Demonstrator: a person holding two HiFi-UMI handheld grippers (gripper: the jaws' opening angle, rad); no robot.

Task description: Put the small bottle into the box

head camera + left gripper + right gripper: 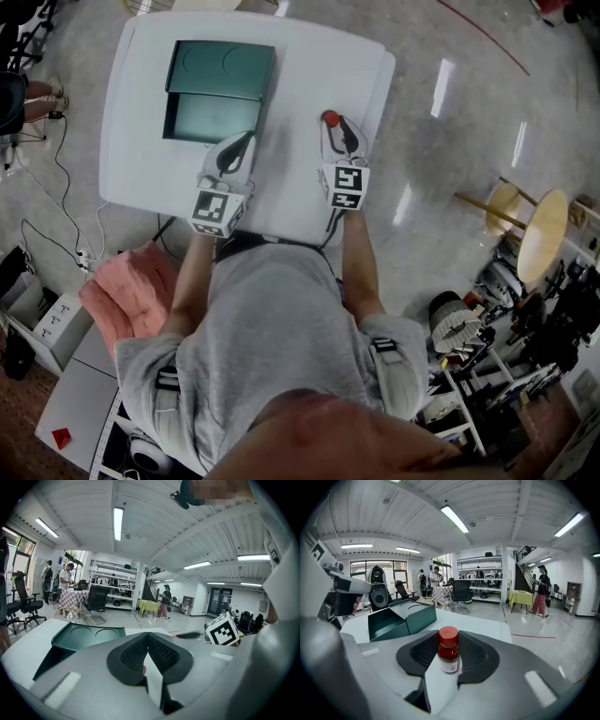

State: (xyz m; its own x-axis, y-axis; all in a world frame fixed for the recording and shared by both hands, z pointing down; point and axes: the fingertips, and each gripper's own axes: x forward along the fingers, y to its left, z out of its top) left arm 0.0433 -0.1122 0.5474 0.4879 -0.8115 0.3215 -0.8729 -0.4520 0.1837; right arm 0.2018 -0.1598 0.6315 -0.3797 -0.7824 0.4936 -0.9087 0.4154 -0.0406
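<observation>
Pinching the small bottle (pixel 449 658) on the bench (pixel 300 187).
Right gripper (pixel 448 637) fingers clamp it; left gripper (pixel 147 638) fingers pressed together near the box (pixel 214 114).

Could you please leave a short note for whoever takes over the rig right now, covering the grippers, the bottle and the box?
Left gripper: jaws together, empty, by the box's near right corner.
Right gripper: jaws closed on the small bottle, which stands upright on the table.
Box: open, lid folded back, nothing inside, on the table's left part in the head view.
Done: bottle gripped.
Left: lift it, carry it across to the box, set it inside, release.
</observation>
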